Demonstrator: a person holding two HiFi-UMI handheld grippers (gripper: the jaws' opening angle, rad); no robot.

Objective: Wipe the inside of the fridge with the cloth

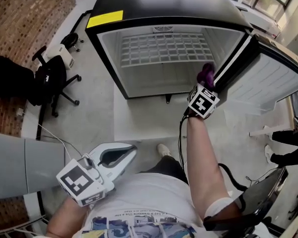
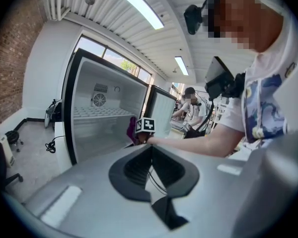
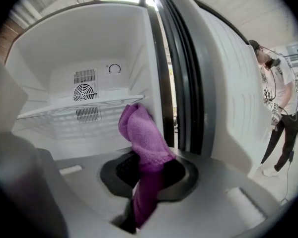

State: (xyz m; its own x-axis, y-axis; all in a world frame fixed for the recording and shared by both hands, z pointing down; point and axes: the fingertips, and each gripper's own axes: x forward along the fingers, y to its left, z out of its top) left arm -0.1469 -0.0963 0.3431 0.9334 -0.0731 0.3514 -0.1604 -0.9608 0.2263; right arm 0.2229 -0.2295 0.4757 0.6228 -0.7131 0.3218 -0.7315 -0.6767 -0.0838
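Note:
The white fridge (image 1: 149, 78) stands open, with a wire shelf (image 1: 161, 47) across its inside. My right gripper (image 1: 207, 79) is shut on the purple cloth (image 1: 206, 72) at the right front edge of the opening, beside the door seal. In the right gripper view the cloth (image 3: 139, 133) sticks up from the right gripper (image 3: 146, 165) close to the inner right wall, below the shelf (image 3: 74, 105); whether it touches the wall I cannot tell. My left gripper (image 1: 128, 155) hangs back near the person's body, shut and holding nothing. The left gripper (image 2: 150, 148) points toward the fridge (image 2: 97, 118).
The fridge door (image 1: 268, 78) is swung out to the right. A black office chair (image 1: 49, 81) stands left of the fridge by the brick wall (image 1: 25, 19). Cables lie on the floor. Another person (image 3: 278, 108) stands beyond the door (image 3: 223, 83).

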